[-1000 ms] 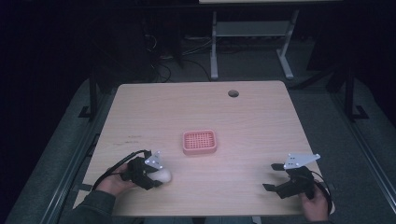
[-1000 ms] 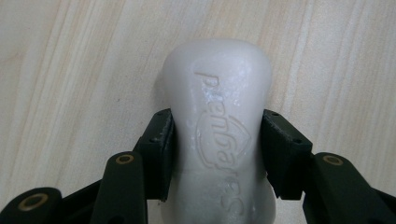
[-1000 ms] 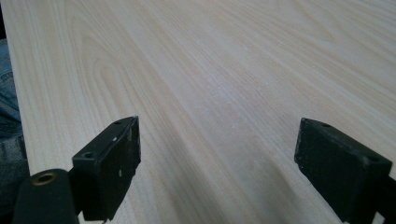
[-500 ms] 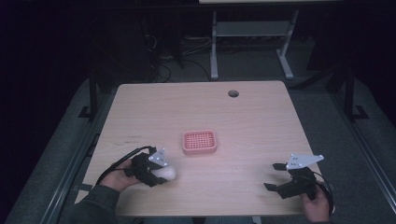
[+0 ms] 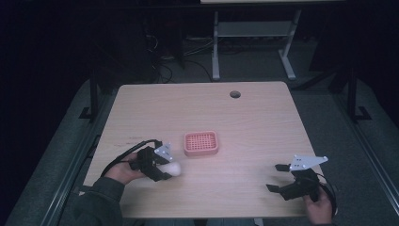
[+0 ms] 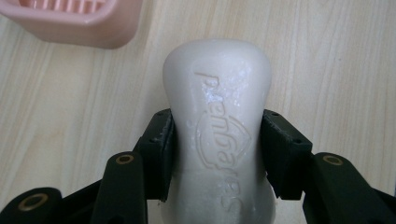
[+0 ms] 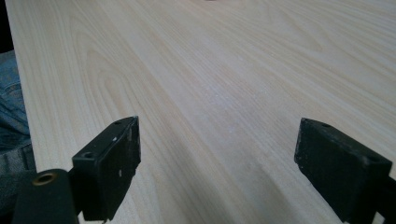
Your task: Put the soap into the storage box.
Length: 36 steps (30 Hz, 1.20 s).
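Pointing toward pink dish (image 5: 201,143): soap bar (image 6: 218,116), clamped across width.

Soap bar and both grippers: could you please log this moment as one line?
left gripper: shut on soap bar | right gripper: open, nothing between | pink dish: no soap in it

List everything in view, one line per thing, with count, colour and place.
soap bar: one, white, held off the near left of the table in the left tool
soap dish: one, pink, slotted, middle of the table
table: one, light wood, with a round hole near its far edge
desk frame: one, white, on the floor beyond the table
left tool: one, black, shut on the soap bar
right tool: one, black, open, near right of the table
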Each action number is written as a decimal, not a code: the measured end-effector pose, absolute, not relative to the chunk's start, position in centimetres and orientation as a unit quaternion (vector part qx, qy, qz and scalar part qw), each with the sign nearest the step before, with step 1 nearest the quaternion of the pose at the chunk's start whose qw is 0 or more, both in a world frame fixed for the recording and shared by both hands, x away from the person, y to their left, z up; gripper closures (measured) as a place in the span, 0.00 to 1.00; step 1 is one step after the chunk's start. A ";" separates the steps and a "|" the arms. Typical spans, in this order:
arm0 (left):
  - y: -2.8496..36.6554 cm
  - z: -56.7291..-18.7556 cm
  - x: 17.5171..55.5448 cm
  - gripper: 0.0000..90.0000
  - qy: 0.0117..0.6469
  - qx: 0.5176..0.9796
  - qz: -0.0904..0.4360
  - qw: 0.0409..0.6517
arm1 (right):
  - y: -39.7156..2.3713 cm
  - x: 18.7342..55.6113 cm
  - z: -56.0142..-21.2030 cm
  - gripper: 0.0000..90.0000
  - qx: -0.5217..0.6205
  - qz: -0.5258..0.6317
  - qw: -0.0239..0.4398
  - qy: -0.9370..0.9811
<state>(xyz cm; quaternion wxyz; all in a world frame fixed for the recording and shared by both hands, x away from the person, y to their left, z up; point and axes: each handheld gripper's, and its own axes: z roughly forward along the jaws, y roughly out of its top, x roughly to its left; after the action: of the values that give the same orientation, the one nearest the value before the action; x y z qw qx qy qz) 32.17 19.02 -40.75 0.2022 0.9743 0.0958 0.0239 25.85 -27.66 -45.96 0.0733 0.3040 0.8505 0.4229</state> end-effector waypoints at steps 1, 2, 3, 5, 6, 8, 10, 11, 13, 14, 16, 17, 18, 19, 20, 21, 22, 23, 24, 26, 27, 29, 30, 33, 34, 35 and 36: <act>18.9 -40.6 32.3 0.55 0.093 0.975 0.027 0.201 | -27.7 25.9 -46.0 0.16 0.304 0.423 0.073 0.851; 18.8 -40.6 32.4 0.55 0.093 0.975 0.025 0.200 | -27.7 25.9 -46.0 0.16 0.304 0.423 0.073 0.851; 18.7 -40.5 32.6 0.55 0.092 0.975 0.024 0.199 | -27.7 25.9 -46.0 0.16 0.304 0.423 0.073 0.851; 18.5 -40.4 32.9 0.55 0.088 0.976 0.025 0.198 | -27.7 25.9 -46.0 0.16 0.303 0.423 0.073 0.851; 18.4 -40.4 32.9 0.55 0.089 0.976 0.022 0.196 | -27.7 25.9 -46.0 0.16 0.303 0.423 0.073 0.851; 18.1 -40.3 33.4 0.55 0.084 0.977 0.023 0.195 | -27.7 25.9 -46.0 0.16 0.303 0.424 0.073 0.850; 18.0 -40.3 33.6 0.55 0.085 0.977 0.019 0.194 | -27.7 25.9 -46.0 0.16 0.302 0.424 0.073 0.851; 17.9 -40.2 33.7 0.55 0.084 0.977 0.020 0.194 | -27.7 25.9 -46.0 0.16 0.302 0.424 0.073 0.851; 17.7 -40.2 34.0 0.55 0.083 0.978 0.018 0.192 | -27.8 25.9 -45.9 0.16 0.302 0.425 0.073 0.850; 17.6 -40.1 34.2 0.55 0.082 0.978 0.017 0.192 | -27.8 25.9 -46.0 0.16 0.301 0.426 0.074 0.850; 17.4 -40.0 34.4 0.55 0.081 0.978 0.016 0.192 | -27.8 25.9 -46.0 0.16 0.301 0.426 0.074 0.850; 17.3 -40.0 34.7 0.55 0.079 0.977 0.014 0.196 | -27.9 25.9 -46.0 0.16 0.302 0.427 0.073 0.850; 17.3 -40.0 34.7 0.55 0.079 0.977 0.014 0.196 | -27.9 25.9 -46.0 0.16 0.302 0.427 0.073 0.850; 17.1 -40.0 34.9 0.55 0.077 0.978 0.012 0.194 | -27.9 25.9 -46.0 0.16 0.302 0.428 0.073 0.849; 17.0 -40.0 35.1 0.55 0.076 0.978 0.012 0.193 | -27.9 25.9 -45.9 0.16 0.303 0.428 0.072 0.848; 17.0 -40.0 35.1 0.55 0.076 0.978 0.012 0.193 | -27.9 25.9 -45.9 0.16 0.303 0.428 0.072 0.848; 16.8 -40.0 35.2 0.55 0.075 0.978 0.011 0.192 | -27.9 25.8 -45.9 0.16 0.305 0.429 0.072 0.847; 16.7 -40.0 35.4 0.55 0.075 0.978 0.011 0.193 | -27.9 25.8 -45.9 0.16 0.305 0.429 0.072 0.847; 16.3 -39.8 35.6 0.55 0.071 0.978 0.012 0.194 | -27.9 25.8 -45.9 0.16 0.305 0.431 0.071 0.846; 16.1 -39.8 35.7 0.55 0.070 0.978 0.012 0.195 | -28.0 25.8 -45.9 0.16 0.305 0.432 0.072 0.846; 15.7 -39.7 35.9 0.55 0.067 0.979 0.014 0.193 | -28.0 25.8 -45.9 0.16 0.303 0.431 0.073 0.847; 15.5 -39.7 36.0 0.55 0.064 0.979 0.013 0.192 | -28.0 25.8 -45.9 0.16 0.303 0.431 0.073 0.847; 15.3 -39.7 36.1 0.55 0.062 0.980 0.012 0.191 | -28.0 25.8 -45.9 0.16 0.303 0.431 0.073 0.847; 14.8 -39.5 36.5 0.55 0.059 0.979 0.013 0.193 | -28.0 25.8 -45.9 0.16 0.303 0.431 0.073 0.847; 14.7 -39.5 36.8 0.55 0.061 0.978 0.010 0.199 | -28.1 25.8 -45.9 0.16 0.303 0.431 0.073 0.847; 14.7 -39.5 36.8 0.55 0.061 0.978 0.010 0.199 | -28.1 25.8 -45.9 0.16 0.303 0.431 0.073 0.847; 14.5 -39.4 37.0 0.55 0.062 0.978 0.011 0.200 | -28.1 25.8 -45.9 0.16 0.303 0.432 0.073 0.846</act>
<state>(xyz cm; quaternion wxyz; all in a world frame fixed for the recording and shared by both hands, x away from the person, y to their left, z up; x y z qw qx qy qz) 37.01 14.55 -39.43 0.1996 0.9779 0.0619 0.0105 25.84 -28.08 -45.89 0.0728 0.3030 0.8464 0.4318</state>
